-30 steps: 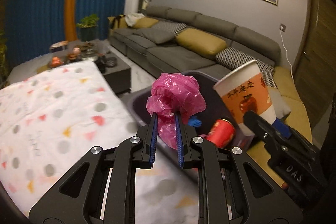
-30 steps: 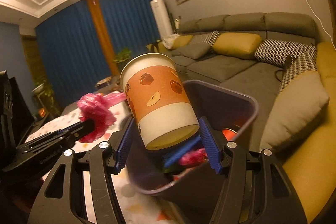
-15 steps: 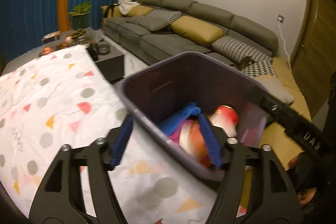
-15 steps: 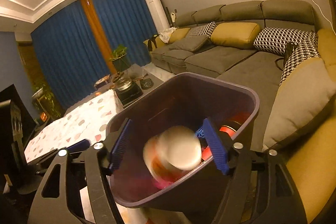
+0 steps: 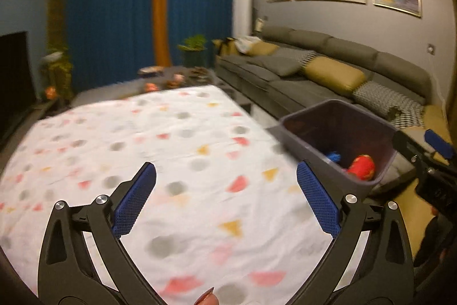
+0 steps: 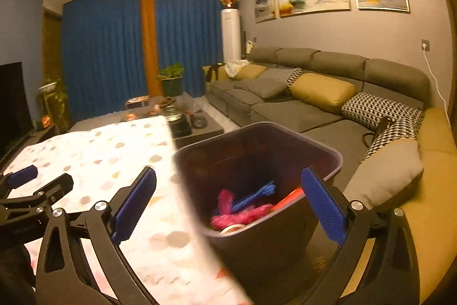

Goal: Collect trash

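Note:
A dark grey bin [image 6: 328, 159] stands by the corner of the cloth-covered table [image 6: 94, 150]. Inside it lie the pink plastic bag [image 6: 240, 215], a blue scrap [image 6: 257, 195], a red can [image 6: 288, 197] and a pale cup rim [image 6: 234, 229]. My right gripper [image 6: 228, 193] hovers in front of the bin, jaws opening wide, nothing between them. My left gripper [image 5: 225, 190] is over the table [image 5: 182, 150], jaws opening wide, nothing held. In the left wrist view the bin [image 5: 291, 123] sits to the right with the red can [image 5: 361, 167] and blue scrap [image 5: 334, 156] inside.
A grey sofa [image 6: 314, 93] with yellow and patterned cushions runs along the right wall. A low dark coffee table [image 6: 182, 119] with dishes stands beyond the cloth. A television [image 5: 14, 70] is at the far left. A fingertip [image 5: 207, 299] shows at the bottom edge.
Both grippers let go: the pink bag and the orange paper cup dropped into the bin. Both jaws spread wide. The left gripper swung left, away from the bin, over the cloth.

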### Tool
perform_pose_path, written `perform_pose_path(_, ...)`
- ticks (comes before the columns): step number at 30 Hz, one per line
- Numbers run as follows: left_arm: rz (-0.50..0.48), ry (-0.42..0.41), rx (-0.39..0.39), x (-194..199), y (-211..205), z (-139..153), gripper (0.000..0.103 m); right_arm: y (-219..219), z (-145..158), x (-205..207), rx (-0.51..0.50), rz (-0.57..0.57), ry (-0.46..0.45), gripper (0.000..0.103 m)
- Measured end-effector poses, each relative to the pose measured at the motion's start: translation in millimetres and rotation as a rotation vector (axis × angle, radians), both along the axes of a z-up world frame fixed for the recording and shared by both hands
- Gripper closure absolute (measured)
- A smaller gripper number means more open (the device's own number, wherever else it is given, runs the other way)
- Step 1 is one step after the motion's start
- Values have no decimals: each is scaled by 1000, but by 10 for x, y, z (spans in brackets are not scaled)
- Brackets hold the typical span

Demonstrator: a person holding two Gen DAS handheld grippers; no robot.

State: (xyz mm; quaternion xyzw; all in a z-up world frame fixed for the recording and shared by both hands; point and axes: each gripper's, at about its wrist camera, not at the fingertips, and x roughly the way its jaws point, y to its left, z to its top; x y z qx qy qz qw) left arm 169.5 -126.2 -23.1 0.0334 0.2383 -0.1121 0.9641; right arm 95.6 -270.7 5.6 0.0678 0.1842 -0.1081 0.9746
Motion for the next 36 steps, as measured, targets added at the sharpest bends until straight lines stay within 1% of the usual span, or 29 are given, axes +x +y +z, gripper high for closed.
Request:
perform_pose_path(3,53,-19,12,-222,205,49,6,147,21,-162,21,16,1,5)
perform_pose_path(8,124,-42,20,-606,512,90,6,444,102,-435,-6,28,-12,5)
perform_pose_path(12,149,-31,-10,-861,754,69,6,639,137,-649,-17,44,-19,5)
perform_pose_path(15,171,-30,-14,-1012,884,66,6,752,167,-787,-38,43,-32,5)
perform_pose_path(22,158,-52,-11,-1329,1034,130,6,986,212,-1041,-52,53,-58,5)
perform_pose_path(29,134,-67,-49,-1484,1104,205,6,1104,273,-1176,-61,59,-76,5)
perform_pose_path(36,127,-72,-62,-1524,1120,212,6,1137,287,-1214,-65,52,-80,5)
